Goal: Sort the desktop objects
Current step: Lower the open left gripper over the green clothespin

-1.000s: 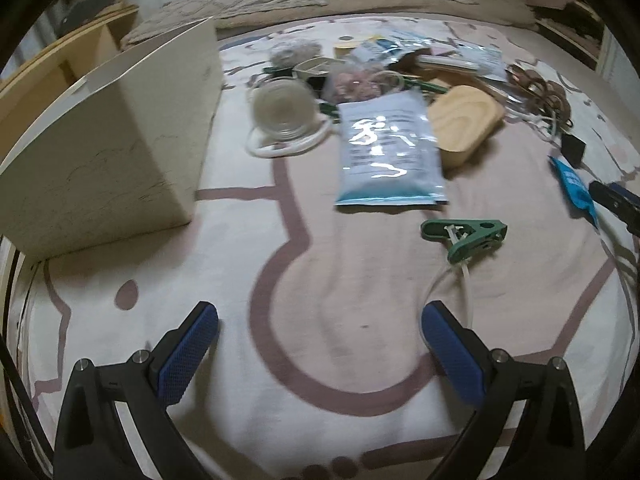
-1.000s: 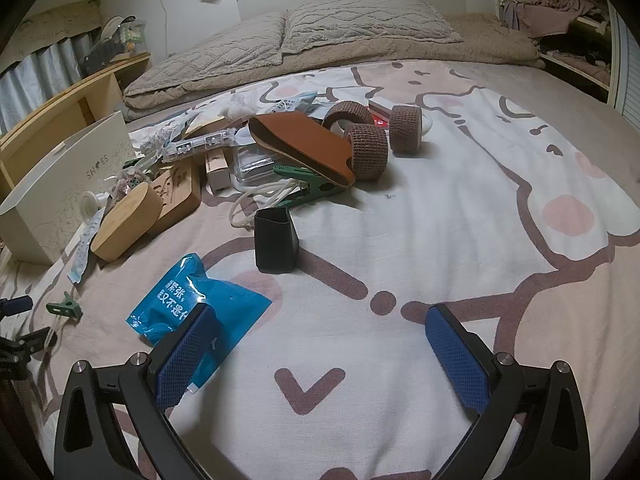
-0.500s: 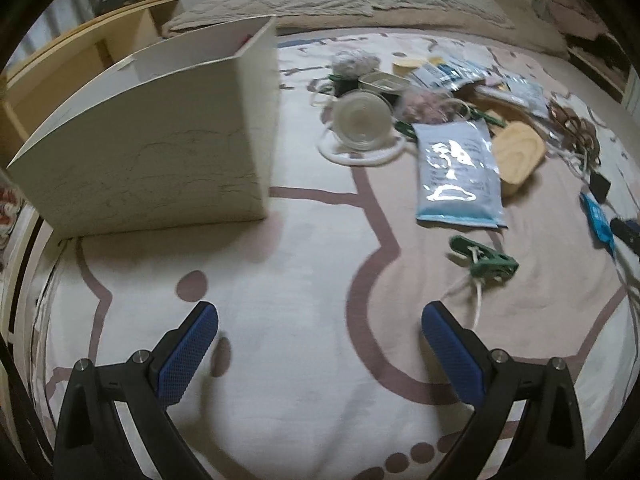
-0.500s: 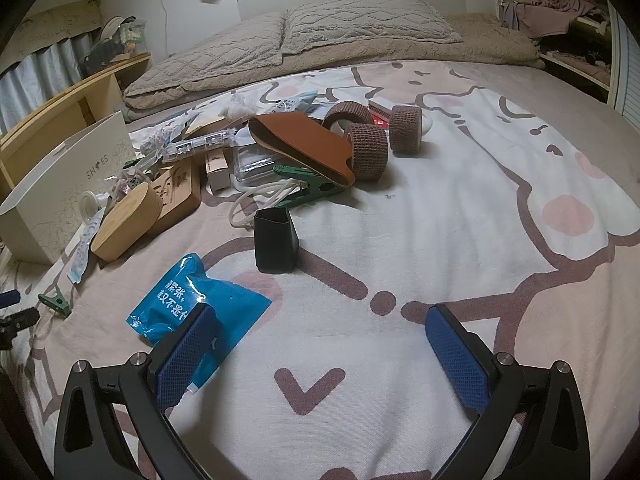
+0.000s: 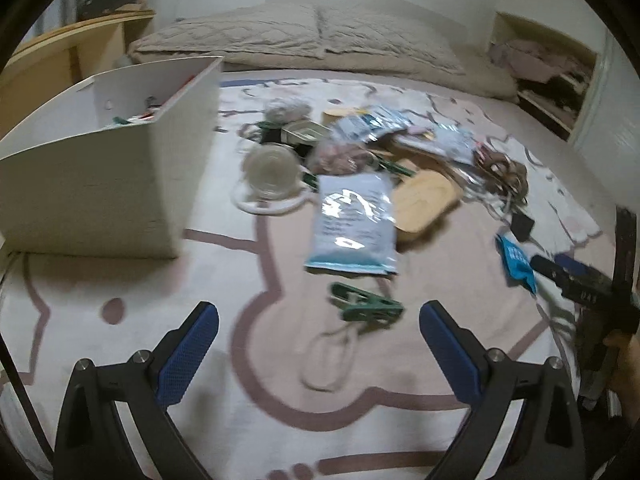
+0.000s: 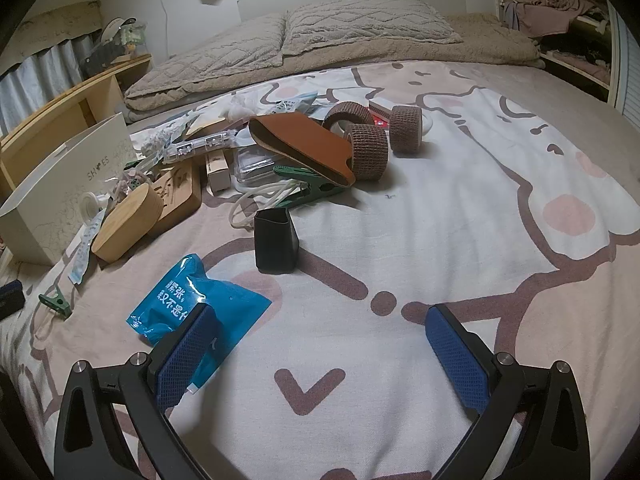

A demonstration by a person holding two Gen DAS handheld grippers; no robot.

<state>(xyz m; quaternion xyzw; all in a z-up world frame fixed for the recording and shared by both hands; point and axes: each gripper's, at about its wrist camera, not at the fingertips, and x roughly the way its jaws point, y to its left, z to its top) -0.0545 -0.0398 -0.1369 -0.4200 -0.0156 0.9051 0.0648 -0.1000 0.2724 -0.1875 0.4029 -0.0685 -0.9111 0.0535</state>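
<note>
My left claw [image 5: 319,334], wide open and empty, has swung back from the white box [image 5: 100,184] toward the green clip [image 5: 366,307] just ahead on the bed; I'd grab that next. Right claw [image 6: 320,350] idles agape, empty.

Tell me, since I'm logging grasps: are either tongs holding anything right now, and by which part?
Nothing is held. The left tongs are open above the bedspread, short of the green clip. The right tongs are open too, one pad over the blue packet.
</note>
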